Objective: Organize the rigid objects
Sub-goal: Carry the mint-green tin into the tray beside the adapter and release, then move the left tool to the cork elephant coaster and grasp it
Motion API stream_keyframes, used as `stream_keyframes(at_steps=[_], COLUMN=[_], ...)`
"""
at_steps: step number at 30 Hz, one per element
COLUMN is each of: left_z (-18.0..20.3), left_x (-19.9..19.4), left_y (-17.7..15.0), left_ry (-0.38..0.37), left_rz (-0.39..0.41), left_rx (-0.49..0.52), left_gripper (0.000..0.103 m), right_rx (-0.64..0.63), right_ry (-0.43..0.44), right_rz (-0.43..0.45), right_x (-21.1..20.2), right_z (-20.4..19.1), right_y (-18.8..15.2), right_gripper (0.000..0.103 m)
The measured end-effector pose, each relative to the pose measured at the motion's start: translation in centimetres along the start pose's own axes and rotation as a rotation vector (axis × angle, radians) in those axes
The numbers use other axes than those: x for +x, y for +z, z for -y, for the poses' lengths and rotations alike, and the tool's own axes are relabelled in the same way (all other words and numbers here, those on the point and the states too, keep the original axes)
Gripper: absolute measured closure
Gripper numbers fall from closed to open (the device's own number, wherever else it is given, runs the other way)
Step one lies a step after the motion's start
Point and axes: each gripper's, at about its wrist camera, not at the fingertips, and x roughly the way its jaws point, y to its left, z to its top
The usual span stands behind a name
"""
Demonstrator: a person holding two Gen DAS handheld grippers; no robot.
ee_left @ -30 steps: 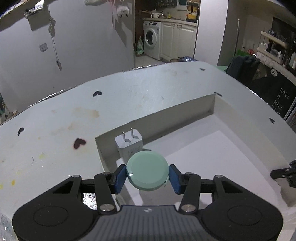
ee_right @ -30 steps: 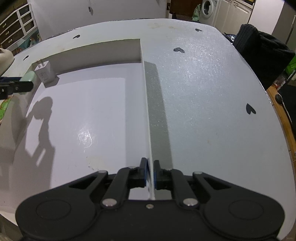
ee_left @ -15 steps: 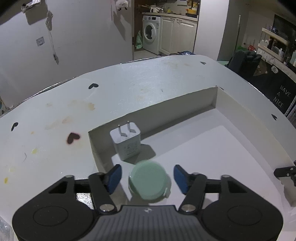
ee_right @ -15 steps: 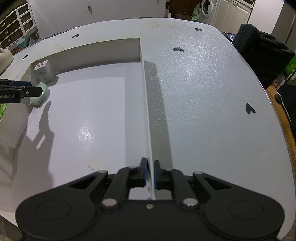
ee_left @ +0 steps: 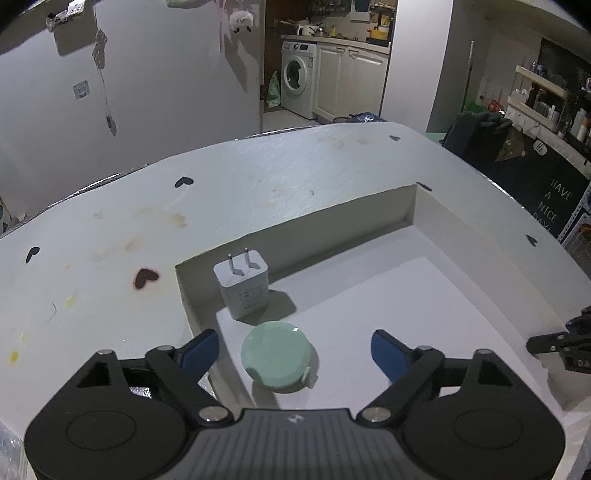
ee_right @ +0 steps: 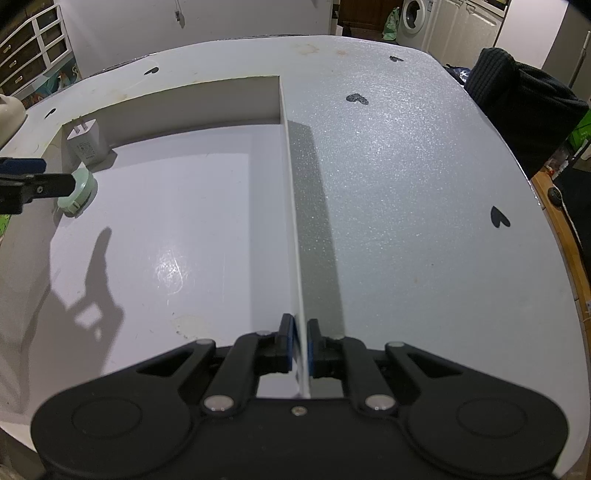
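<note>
Left gripper (ee_left: 293, 350) jaws just opened wide; green disc (ee_left: 277, 360) lies loose between, untouched.

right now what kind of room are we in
Most likely a home, in a room open to a kitchen or laundry nook: a washing machine stands beside white cabinets, with cookware on the counter above and cluttered shelves to the right.

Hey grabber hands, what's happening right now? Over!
Left gripper just opened, green round case lying in box beside white charger. Right gripper shut on box wall. Nothing blocking.
</note>
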Motion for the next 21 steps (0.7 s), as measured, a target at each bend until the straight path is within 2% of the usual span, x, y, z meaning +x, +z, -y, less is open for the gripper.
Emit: stream_keyframes(at_steps=[3, 5, 14, 21], left_z=[0.3, 0.4, 0.8, 0.4], left_x=[-0.8, -1.4, -4.5, -7.6], left_y=[-0.2, -0.4, -2.2, -3.7], left_ry=[-0.008, -0.013, -0.059, -0.048], left_rz=[0.01, 0.016, 0.044, 0.083], left_rx=[-0.004, -0.014, -0.055, -0.086], left_gripper=[0.003, 0.001, 0.0, 0.0], right_rx=[-0.001, -0.002, -0.004, -0.005], right_ry=[0.0, -0.002, -0.003, -0.003], right_rz=[0.0, 0.001, 0.003, 0.004], right_x=[0.0, 0.0, -0.1, -0.1], right_z=[0.0, 0.0, -0.1, -0.1], right_y=[0.0, 0.0, 0.0, 0.0], right_gripper=[0.095, 0.095, 0.094, 0.094])
